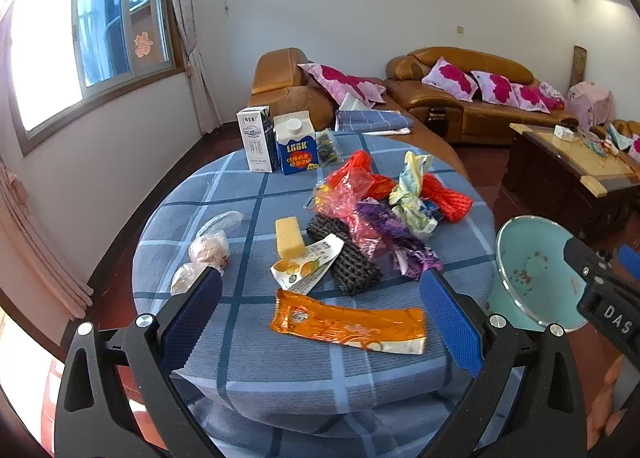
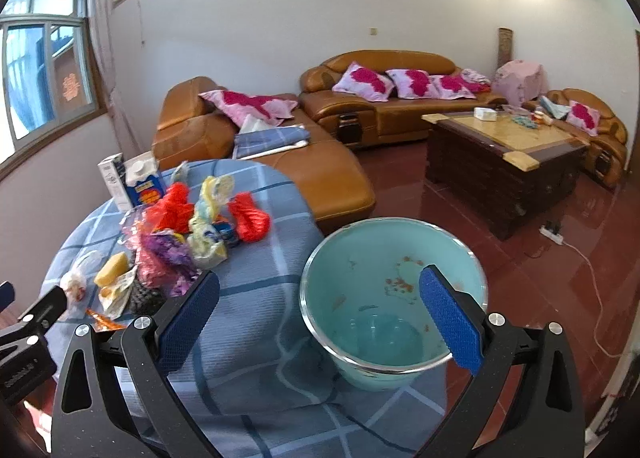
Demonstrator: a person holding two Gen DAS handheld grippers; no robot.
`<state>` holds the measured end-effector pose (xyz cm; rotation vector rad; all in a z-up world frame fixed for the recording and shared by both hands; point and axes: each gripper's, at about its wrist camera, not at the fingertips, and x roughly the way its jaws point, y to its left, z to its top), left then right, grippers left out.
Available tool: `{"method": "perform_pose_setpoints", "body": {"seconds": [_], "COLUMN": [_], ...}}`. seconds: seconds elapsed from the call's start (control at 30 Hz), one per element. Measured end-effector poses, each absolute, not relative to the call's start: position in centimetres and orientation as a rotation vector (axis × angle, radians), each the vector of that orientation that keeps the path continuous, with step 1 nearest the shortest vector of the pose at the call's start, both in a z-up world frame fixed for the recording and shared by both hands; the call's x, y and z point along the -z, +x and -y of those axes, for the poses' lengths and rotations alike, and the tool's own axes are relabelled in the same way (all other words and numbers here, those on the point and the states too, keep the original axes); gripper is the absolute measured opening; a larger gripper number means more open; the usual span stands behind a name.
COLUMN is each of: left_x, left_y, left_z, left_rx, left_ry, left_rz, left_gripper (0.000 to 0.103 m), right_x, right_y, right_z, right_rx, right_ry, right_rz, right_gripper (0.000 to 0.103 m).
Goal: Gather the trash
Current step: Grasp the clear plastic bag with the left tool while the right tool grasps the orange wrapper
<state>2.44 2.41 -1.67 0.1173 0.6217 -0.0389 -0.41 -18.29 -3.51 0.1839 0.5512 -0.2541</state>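
An orange wrapper [image 1: 347, 325] lies flat at the surface's [image 1: 256, 362] 6 o'clock edge. At 12 from it sit a yellow sponge [image 1: 289, 237], black foam netting [image 1: 344, 260] and crumpled bags [image 1: 380, 198]. A clear bag [image 1: 208, 248] lies at 9. The teal bin [image 2: 394, 298] stands upright, open, beside the 3 o'clock edge.

Cloth, plastic and foil

Beside the matt woven checked tablecloth [image 1: 240, 370], the glossy plastic bucket [image 2: 360, 266]; on the cloth, a shiny orange foil wrapper [image 1: 348, 326] and crinkled plastic bags [image 1: 360, 194].

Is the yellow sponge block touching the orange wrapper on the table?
Apart. The left wrist view shows the yellow sponge block and the orange wrapper separated by bare checked tablecloth and a white packet.
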Motion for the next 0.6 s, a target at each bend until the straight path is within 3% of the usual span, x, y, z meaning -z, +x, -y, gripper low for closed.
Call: {"method": "perform_pose_setpoints", "body": {"seconds": [0.17,0.3,0.6], "left_x": [3.0,4.3,6.1], "left_y": [4.2,5.7,7.2], "left_z": [-6.5,-10.8,-17.0], "left_rx": [-0.01,-0.076,-0.147], "left_ry": [0.09,0.042,0.01], "left_rz": [-0.67,-0.712,-0.755], "left_gripper": [0.097,0.097,0.097], "right_x": [3.8,5.1,7.7], "right_y": [1.0,2.6,5.7], "right_z": [16.3,13.7,7.1], "right_rx": [0.138,-0.003,-0.291], "right_ry": [0.146,0.12,0.014], "right_rz": [-0.561,-0.605,-0.689], "right_gripper": [0.097,0.083,0.082]}}
